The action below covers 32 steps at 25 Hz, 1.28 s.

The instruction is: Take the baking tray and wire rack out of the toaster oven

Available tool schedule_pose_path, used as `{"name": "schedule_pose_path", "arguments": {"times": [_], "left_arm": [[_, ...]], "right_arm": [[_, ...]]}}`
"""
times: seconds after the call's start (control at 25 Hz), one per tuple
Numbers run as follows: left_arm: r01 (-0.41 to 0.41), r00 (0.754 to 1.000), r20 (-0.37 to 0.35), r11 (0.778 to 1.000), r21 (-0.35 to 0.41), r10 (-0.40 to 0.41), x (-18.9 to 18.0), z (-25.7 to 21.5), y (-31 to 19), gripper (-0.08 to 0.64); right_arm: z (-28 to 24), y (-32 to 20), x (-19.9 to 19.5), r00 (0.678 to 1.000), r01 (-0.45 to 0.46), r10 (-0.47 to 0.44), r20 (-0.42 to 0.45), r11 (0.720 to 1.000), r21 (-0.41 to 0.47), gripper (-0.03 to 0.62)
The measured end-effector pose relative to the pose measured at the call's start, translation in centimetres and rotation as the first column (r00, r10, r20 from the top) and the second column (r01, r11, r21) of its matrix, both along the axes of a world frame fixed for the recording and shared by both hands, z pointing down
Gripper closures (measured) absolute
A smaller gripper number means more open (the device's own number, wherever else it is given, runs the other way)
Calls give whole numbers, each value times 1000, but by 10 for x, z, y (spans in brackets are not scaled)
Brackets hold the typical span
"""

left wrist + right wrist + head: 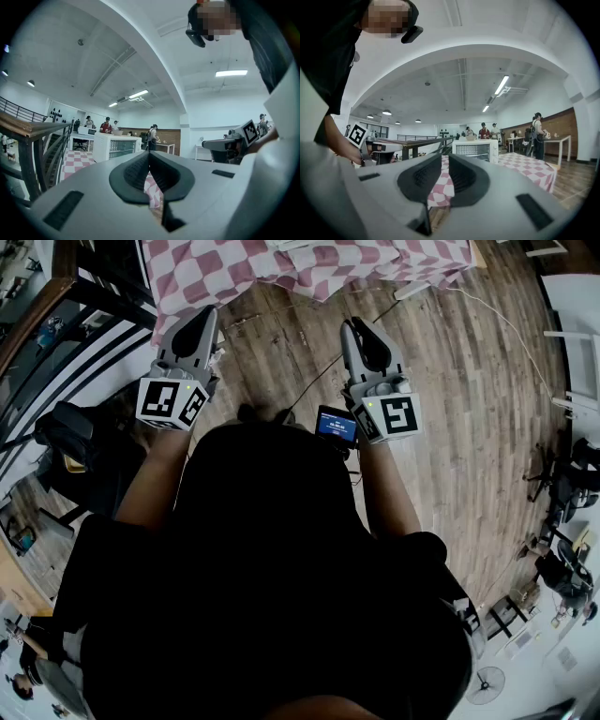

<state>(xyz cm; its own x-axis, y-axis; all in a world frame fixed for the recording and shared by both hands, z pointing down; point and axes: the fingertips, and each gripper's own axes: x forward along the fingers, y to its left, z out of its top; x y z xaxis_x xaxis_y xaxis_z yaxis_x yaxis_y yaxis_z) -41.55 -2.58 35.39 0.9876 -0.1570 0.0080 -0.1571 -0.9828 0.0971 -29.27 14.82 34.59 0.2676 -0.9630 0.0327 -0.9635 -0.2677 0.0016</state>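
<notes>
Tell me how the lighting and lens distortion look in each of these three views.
Head view: fisheye bends the floor planks, and the person's dark clothing is almost black, without detail. Left gripper view: dark rounded corners, a glaring ceiling light, the jaws close up and soft. Right gripper view: even indoor light, curved ceiling lines, the toaster oven small but fairly sharp.

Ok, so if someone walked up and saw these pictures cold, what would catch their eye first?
Probably the two grey grippers with black-and-white marker cubes, left gripper and right gripper, held out level over the wood floor in the head view. Next, the pink-and-white checked tablecloth just ahead of them, with a white toaster oven on it, seen from the right gripper view.
</notes>
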Motion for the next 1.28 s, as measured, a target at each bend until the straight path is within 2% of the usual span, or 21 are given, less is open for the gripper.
{"name": "schedule_pose_path", "arguments": {"times": [0.12,0.32,0.56,0.68,0.92,1.04,1.28], "left_arm": [[-1,1000,10,1000,-25,2,-1,4,4,566],[4,1000,5,1000,-20,-4,-2,3,13,566],[-14,1000,20,999,-31,14,1,5,30,566],[-19,1000,23,1000,-24,19,0,5,37,566],[-6,1000,22,1000,-22,6,-4,3,47,566],[-4,1000,25,1000,-21,5,-6,3,55,566],[14,1000,19,1000,-14,-13,-8,1,73,566]], "right_arm": [[0,1,0,1000,10,-10,19,1000,2,541],[0,9,-1,999,13,-13,33,1000,14,541],[3,26,2,996,6,-9,92,999,37,541],[-1,30,-2,996,14,-21,85,997,78,541],[4,41,-4,995,17,-23,98,998,64,540],[0,48,-4,995,17,-26,93,995,99,541],[-7,72,0,999,-17,14,28,993,117,541]]}}
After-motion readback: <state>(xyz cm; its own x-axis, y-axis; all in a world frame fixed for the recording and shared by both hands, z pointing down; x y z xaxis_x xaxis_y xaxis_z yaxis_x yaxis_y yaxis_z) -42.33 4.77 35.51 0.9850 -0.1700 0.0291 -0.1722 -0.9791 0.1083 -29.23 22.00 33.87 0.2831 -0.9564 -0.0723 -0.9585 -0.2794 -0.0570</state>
